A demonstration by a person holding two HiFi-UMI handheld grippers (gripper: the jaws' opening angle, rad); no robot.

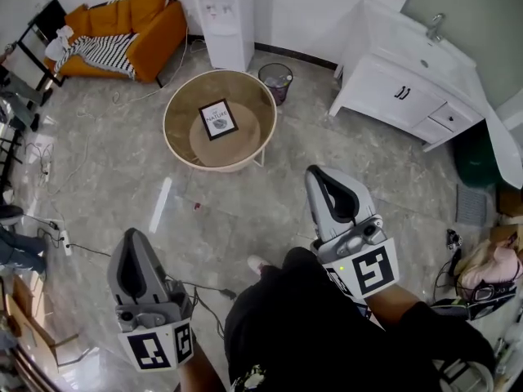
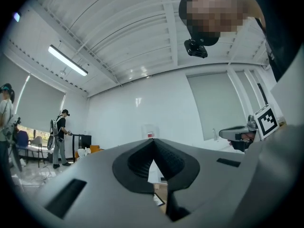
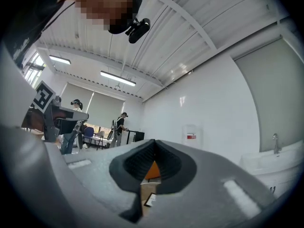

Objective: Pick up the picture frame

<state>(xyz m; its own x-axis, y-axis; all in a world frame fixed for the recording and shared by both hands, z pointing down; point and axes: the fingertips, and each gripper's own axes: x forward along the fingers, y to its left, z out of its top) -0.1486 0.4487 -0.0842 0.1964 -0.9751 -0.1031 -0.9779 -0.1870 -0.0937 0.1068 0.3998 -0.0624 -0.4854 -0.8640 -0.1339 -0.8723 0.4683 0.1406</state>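
One picture frame point(image 1: 219, 119), two grippers point(image 1: 134, 238) point(image 1: 321, 174), one table point(image 1: 175, 98)

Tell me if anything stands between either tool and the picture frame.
Nothing visible does: only open floor separates the left tool and right tool from the round table, where the picture frame lies inside the raised rim.

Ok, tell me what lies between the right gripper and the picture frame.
In the head view, bare grey floor and then the near rim of the round table separate the right gripper from the picture frame on that table.
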